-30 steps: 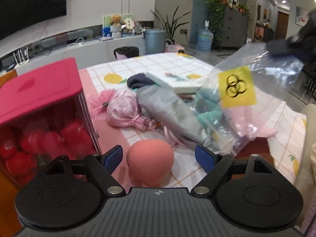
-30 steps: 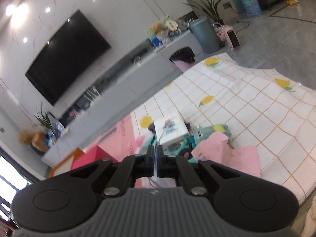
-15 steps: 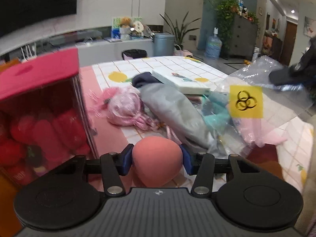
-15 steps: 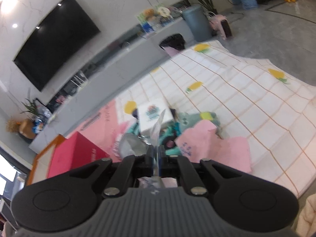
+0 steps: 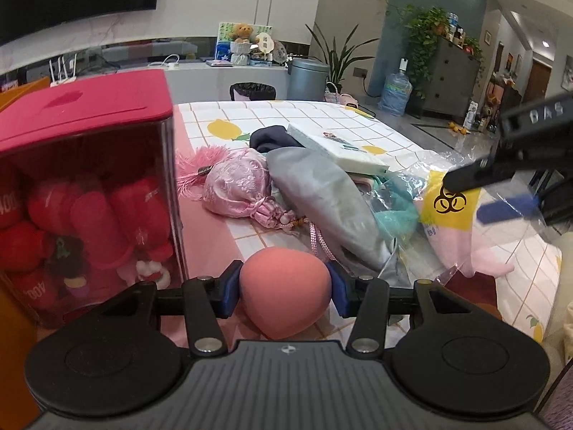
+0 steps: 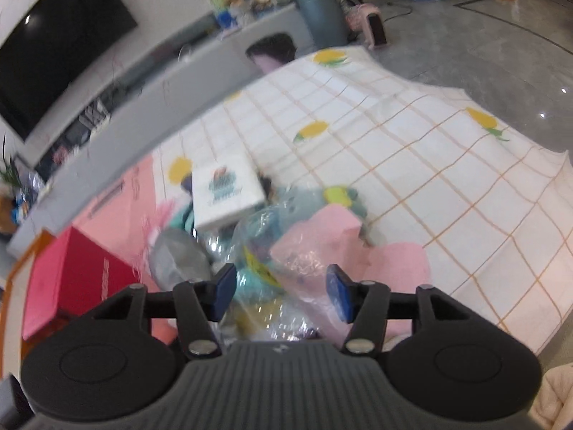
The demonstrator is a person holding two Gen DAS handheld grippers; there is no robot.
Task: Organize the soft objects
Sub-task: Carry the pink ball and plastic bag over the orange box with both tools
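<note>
Coral-pink and egg-shaped, the sponge ball sits pinched between the blue pads of my left gripper, its jaws pressed against both sides of it, low over the pink strip of the cloth on the worktop. Just to its left stands the clear box with a red lid, packed with red plush toys. Beyond the ball lie the pink satin pouch with its tassel, a grey cloth bundle touching the pouch, and a white flat box resting on the heap behind them. To the right, a clear plastic bag with a yellow hazard label lies over a pink soft thing and something teal.

My right gripper hangs above that same bag, jaws spread, blue pads apart with nothing between them but the crinkled plastic below; I cannot tell whether they touch it. From the left wrist view, that gripper shows at the right edge, over the hazard label.
</note>
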